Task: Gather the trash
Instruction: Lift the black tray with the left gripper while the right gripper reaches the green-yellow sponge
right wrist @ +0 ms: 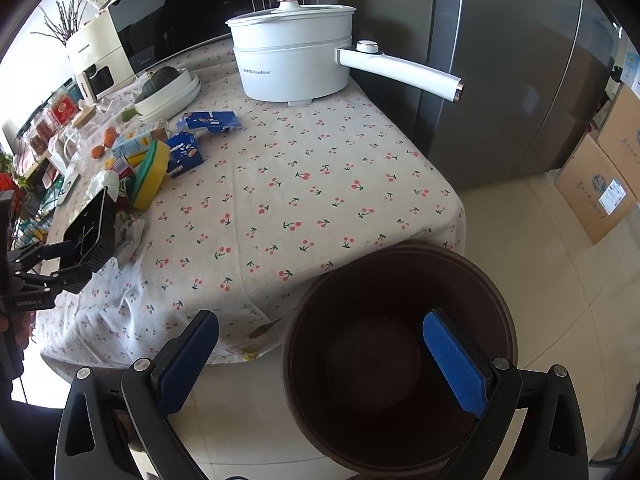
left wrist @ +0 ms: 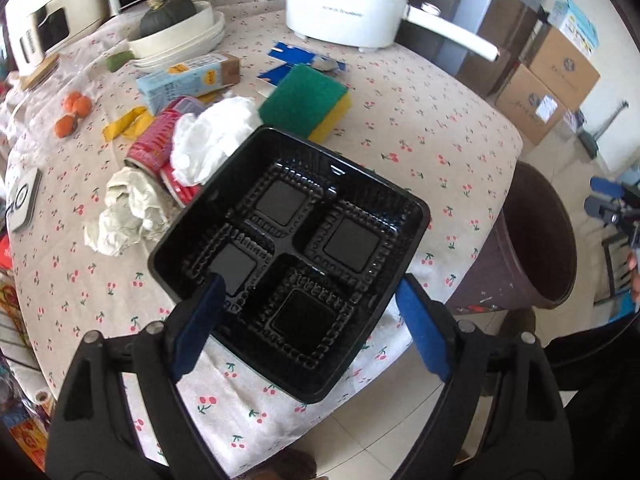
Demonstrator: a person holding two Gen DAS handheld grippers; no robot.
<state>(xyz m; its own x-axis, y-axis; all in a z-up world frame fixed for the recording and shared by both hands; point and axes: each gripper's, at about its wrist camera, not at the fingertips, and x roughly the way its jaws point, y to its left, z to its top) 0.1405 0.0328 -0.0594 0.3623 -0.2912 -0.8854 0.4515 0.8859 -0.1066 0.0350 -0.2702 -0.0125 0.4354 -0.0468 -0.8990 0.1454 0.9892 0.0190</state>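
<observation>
Left claw point(left wrist: 308, 312), jaws spread wide, straddles black plastic tray point(left wrist: 288, 264) at desk point(left wrist: 420, 128) edge w/o pinching it yet, prob. lining up a grab; right claw point(right wrist: 320, 364) hangs open, empty, over brown bin point(right wrist: 400, 344), the likely drop spot.
</observation>
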